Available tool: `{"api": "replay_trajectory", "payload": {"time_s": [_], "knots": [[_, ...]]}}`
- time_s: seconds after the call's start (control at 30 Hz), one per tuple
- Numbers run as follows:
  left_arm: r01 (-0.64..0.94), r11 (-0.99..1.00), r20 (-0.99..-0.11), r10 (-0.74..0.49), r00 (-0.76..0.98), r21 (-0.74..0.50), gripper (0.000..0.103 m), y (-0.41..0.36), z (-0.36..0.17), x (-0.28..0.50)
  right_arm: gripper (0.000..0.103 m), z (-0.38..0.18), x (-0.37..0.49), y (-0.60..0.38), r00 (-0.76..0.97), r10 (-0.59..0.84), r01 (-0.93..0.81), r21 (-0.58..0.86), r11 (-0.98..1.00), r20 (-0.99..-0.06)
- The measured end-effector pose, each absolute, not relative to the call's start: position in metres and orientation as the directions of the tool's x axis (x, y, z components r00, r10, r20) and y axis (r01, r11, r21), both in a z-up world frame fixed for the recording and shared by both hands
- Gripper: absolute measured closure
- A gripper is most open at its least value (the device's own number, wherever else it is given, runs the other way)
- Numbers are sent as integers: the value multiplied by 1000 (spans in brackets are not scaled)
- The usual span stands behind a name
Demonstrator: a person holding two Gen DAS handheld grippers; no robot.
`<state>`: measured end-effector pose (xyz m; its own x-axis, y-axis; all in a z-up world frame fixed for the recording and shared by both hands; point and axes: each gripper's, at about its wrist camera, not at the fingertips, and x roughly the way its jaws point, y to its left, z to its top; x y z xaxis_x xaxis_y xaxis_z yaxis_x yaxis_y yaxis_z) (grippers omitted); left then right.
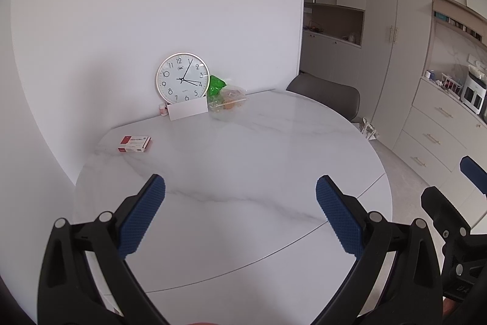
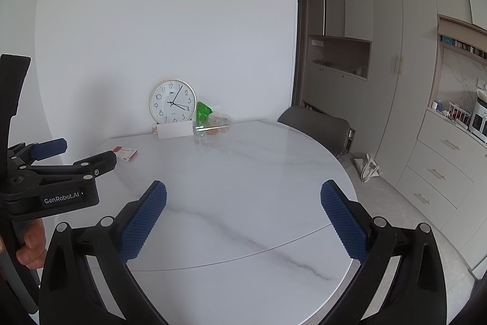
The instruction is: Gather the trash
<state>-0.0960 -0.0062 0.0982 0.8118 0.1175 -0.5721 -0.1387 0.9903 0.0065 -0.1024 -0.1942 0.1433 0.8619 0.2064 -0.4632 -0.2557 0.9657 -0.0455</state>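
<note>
The trash seems to be the green bag [image 1: 216, 84] and the clear plastic box [image 1: 229, 103] at the far edge of the table [image 1: 243, 160], touching each other just to the right of the clock [image 1: 182, 78]; which things count as trash is my judgement only. A red and white carton [image 1: 134, 143] lies flat far on the left side, its long axis running left to right, well apart from the bag. All of these lie ahead of both claws, far across the table. The left gripper [image 1: 240, 212] is nearer to the carton, and the right gripper [image 2: 243, 218] seems better placed for the bag and box. Both claws are wide apart and hold nothing. A white card [image 1: 188, 109] leans in front of the clock with a small bottle [image 1: 163, 109] beside it. The clock shows numerals 1 to 12. In the right wrist view the left gripper carries the label "GenRobot.AI". The print on the carton is too small to read.
</note>
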Motion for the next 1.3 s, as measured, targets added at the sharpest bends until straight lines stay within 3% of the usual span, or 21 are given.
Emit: {"api": "replay_trajectory", "payload": {"time_s": [1.3], "knots": [[-130, 991, -587, 111, 802, 10, 8, -6, 91, -93, 2, 134, -103, -193, 854, 197, -249, -45, 967, -482]]}}
